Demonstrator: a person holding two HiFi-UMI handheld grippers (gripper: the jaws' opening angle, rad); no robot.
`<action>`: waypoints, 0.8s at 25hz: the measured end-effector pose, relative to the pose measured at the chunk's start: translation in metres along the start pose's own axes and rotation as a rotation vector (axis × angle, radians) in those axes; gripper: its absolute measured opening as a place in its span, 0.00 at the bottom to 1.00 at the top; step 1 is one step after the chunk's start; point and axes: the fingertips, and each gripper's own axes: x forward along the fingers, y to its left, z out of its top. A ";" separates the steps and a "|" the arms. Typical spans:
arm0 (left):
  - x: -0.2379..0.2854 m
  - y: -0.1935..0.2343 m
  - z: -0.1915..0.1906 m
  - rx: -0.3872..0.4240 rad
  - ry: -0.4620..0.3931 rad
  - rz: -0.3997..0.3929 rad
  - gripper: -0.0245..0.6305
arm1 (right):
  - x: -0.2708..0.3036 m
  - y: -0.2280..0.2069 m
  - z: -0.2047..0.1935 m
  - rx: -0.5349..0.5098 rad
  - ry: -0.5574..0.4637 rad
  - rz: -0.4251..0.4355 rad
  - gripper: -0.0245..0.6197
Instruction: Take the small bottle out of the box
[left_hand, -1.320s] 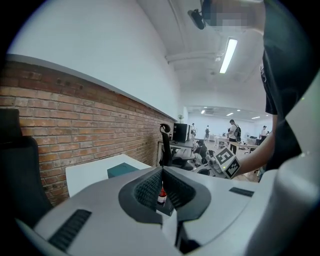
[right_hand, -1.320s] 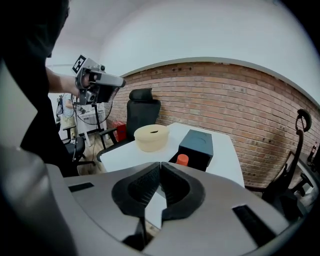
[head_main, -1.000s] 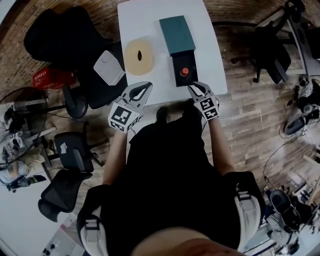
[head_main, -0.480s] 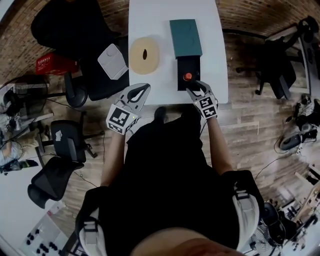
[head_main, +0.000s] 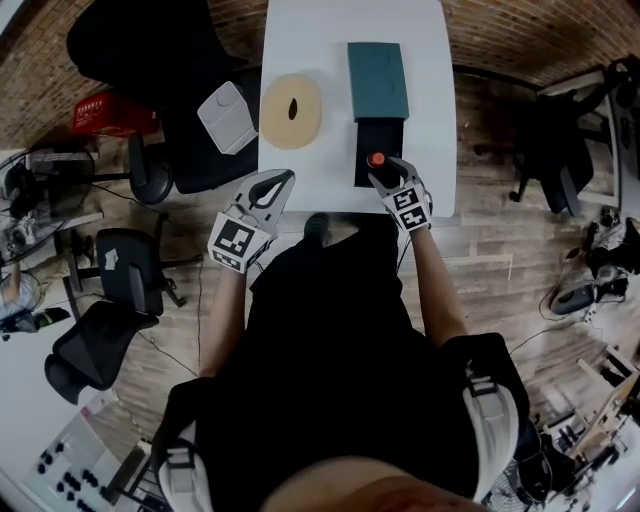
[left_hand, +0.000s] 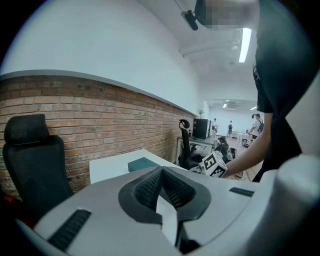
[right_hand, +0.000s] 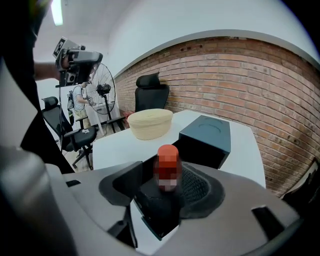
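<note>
A small bottle with a red cap (head_main: 376, 159) (right_hand: 168, 155) stands upright in the black inner tray (head_main: 378, 140) (right_hand: 159, 212) that is slid out of a teal box sleeve (head_main: 377, 80) (right_hand: 207, 134) on the white table (head_main: 320, 40). My right gripper (head_main: 384, 174) (right_hand: 167, 175) is at the tray's near end. Its jaws have just been opening and now stand wide on either side of the bottle, with a gap on the left side. My left gripper (head_main: 274, 186) (left_hand: 161, 171) hovers at the table's near edge, its tips together and nothing in it.
A round beige lidded dish (head_main: 291, 111) (right_hand: 150, 123) sits left of the box. A pale grey pad (head_main: 224, 117) lies on a black office chair (head_main: 150, 60) left of the table. More chairs stand on the wooden floor, and a brick wall (right_hand: 250, 85) runs behind the table.
My right gripper has moved forward and down over the tray's near end, and its jaws now bracket the bottle. The left gripper has stayed about where it was.
</note>
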 end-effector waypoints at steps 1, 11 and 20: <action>0.000 0.000 -0.002 0.000 0.008 0.005 0.07 | 0.002 -0.001 0.000 -0.003 0.005 0.001 0.39; -0.001 0.008 -0.014 -0.018 0.038 0.052 0.07 | 0.025 -0.006 -0.004 0.007 0.038 0.025 0.40; 0.002 0.014 -0.016 -0.037 0.038 0.063 0.07 | 0.036 -0.008 -0.009 0.022 0.070 0.028 0.37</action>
